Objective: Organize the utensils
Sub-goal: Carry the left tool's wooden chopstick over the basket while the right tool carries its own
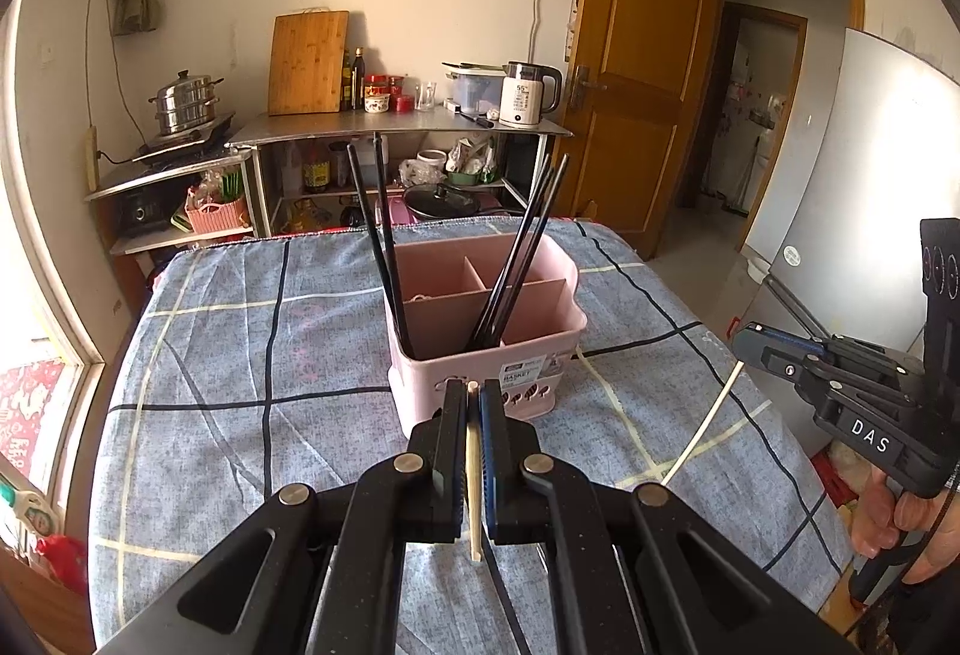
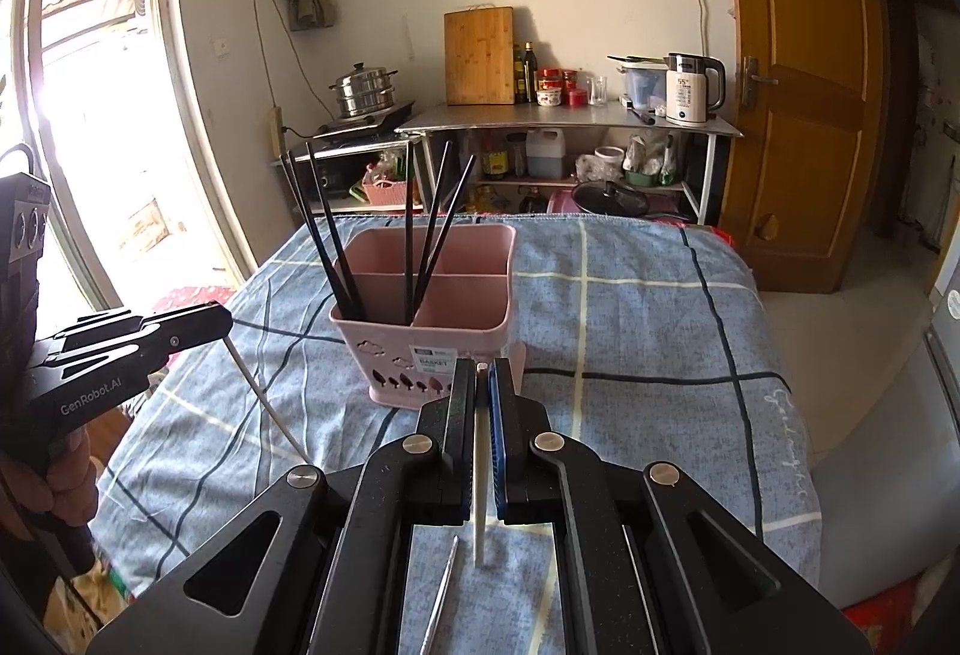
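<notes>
- While both hand-held tools hover over a table spread with a blue plaid cloth (image 1: 252, 355), the left gripper (image 1: 473, 403) is pinched tight on a pale wooden chopstick (image 1: 473, 481), the stick running lengthwise between its two fingers and jutting out at the near end.
- Seen from the right wrist camera, the right gripper (image 2: 480, 385) is likewise clamped on a white chopstick (image 2: 478, 487), its near tip poking out below the fingers above the cloth.
- A pink utensil basket (image 1: 480, 331) stands on the cloth just beyond both grippers, its divided compartments holding black chopsticks (image 1: 516, 265) that lean outward: two in the left section and a cluster near the middle divider.
- A thin metal utensil (image 2: 441, 595) lies on the cloth beneath the right gripper; what it is cannot be told.
- At the right edge of the left wrist view, the other tool appears side-on with its white stick angling down toward the table.
- Against the far wall, a steel counter (image 2: 570, 117) carries a bamboo cutting board (image 2: 479, 54), bottles and jars, and a white electric kettle (image 2: 690, 87); a stacked steamer pot (image 2: 363, 87) sits to its left.
- A wooden door (image 2: 798, 72) stands on the right.
</notes>
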`<move>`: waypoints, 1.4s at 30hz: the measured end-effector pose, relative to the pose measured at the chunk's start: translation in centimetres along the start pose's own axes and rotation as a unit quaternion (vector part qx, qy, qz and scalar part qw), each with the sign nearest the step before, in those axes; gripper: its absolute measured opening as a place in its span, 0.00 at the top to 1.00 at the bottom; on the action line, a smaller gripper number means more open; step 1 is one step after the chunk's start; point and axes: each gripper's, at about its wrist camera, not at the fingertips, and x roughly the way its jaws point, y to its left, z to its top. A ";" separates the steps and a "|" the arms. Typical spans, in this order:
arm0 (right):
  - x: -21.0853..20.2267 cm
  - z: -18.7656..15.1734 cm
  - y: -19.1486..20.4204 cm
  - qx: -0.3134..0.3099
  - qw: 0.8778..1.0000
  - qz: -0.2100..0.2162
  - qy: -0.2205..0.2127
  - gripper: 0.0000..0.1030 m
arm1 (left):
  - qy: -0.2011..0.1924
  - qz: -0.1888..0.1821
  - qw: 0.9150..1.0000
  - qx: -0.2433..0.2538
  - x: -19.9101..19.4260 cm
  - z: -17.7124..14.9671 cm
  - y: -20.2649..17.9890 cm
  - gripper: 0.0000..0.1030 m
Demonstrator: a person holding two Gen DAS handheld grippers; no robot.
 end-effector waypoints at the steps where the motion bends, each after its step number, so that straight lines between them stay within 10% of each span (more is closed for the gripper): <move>1: -0.1 -0.1 0.0 0.000 1.000 0.000 0.000 0.96 | 0.001 0.000 1.000 0.000 0.0 -0.1 0.0 0.96; 19: -1.4 -0.1 0.7 -0.011 1.000 0.000 -0.005 0.96 | 0.006 -0.006 1.000 -0.008 -1.5 -0.3 0.3 0.96; 42: -0.4 8.0 4.3 -0.024 0.996 0.038 -0.077 0.96 | -0.055 -0.016 0.998 -0.013 -2.7 8.6 1.6 0.96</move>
